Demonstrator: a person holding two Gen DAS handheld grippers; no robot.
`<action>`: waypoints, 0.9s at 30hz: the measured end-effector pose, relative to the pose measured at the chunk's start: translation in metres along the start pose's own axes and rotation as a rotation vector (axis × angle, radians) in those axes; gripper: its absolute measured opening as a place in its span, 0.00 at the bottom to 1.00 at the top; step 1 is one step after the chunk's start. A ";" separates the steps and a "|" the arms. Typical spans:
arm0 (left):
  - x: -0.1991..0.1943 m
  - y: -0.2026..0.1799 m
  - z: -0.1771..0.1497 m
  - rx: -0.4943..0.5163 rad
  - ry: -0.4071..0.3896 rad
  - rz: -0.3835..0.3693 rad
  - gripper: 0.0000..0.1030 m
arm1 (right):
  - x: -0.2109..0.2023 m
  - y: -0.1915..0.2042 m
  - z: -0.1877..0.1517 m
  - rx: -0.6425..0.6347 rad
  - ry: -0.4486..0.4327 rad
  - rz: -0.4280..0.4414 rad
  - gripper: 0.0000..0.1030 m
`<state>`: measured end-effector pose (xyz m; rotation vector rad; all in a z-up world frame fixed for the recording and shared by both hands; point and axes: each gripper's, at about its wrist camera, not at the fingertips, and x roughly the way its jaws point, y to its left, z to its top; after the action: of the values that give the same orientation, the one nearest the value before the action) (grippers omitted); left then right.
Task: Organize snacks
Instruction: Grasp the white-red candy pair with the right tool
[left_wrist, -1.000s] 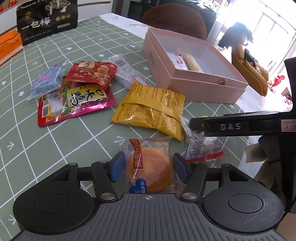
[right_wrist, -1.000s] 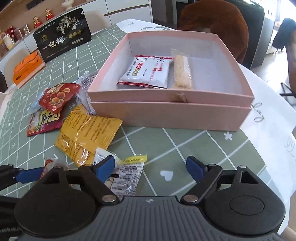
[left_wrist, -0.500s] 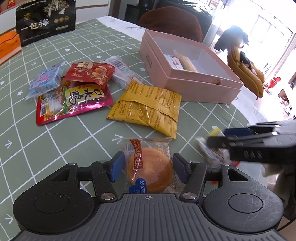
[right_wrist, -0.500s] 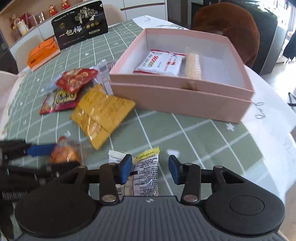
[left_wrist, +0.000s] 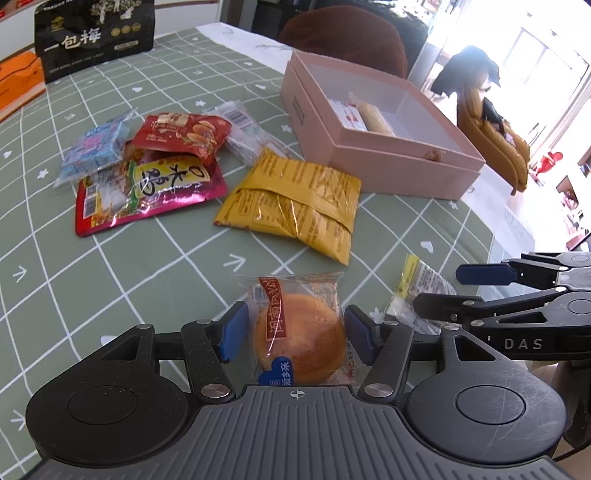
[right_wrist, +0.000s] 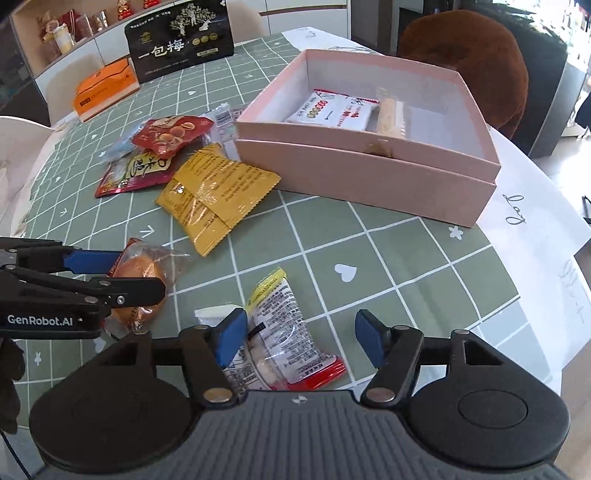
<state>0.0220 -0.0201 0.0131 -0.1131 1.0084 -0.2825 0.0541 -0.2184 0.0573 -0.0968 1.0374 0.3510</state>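
Observation:
My left gripper (left_wrist: 293, 334) is closed around a round orange cake in a clear wrapper (left_wrist: 299, 332), its blue pads against the wrapper's sides. It also shows in the right wrist view (right_wrist: 138, 284). My right gripper (right_wrist: 297, 341) is open over a clear packet with yellow and red ends (right_wrist: 288, 328) that lies on the table. The pink box (right_wrist: 369, 177) stands behind, holding a white packet (right_wrist: 332, 109) and a beige bar (right_wrist: 391, 116). A yellow packet (left_wrist: 291, 203) lies mid-table.
Red packets (left_wrist: 147, 184), a blue packet (left_wrist: 96, 147) and a clear packet (left_wrist: 243, 129) lie at the left. A black bag (right_wrist: 181, 40) and an orange box (right_wrist: 105, 90) stand at the far edge. The table's edge curves at the right.
My right gripper closed on the clear packet and drew it back, then opened wide again; the packet lies on the table. My left gripper kept hold of the cake.

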 end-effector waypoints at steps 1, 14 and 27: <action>0.000 0.000 0.000 -0.002 0.009 -0.007 0.62 | -0.002 0.001 -0.001 -0.001 -0.004 0.010 0.64; -0.016 -0.009 -0.018 0.062 0.039 -0.038 0.61 | -0.004 0.002 -0.012 -0.016 0.005 0.058 0.72; -0.011 -0.017 -0.021 0.120 0.052 -0.013 0.64 | -0.009 0.008 -0.017 -0.091 -0.051 0.036 0.72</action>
<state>-0.0040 -0.0324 0.0146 -0.0035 1.0400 -0.3589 0.0333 -0.2170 0.0568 -0.1501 0.9742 0.4313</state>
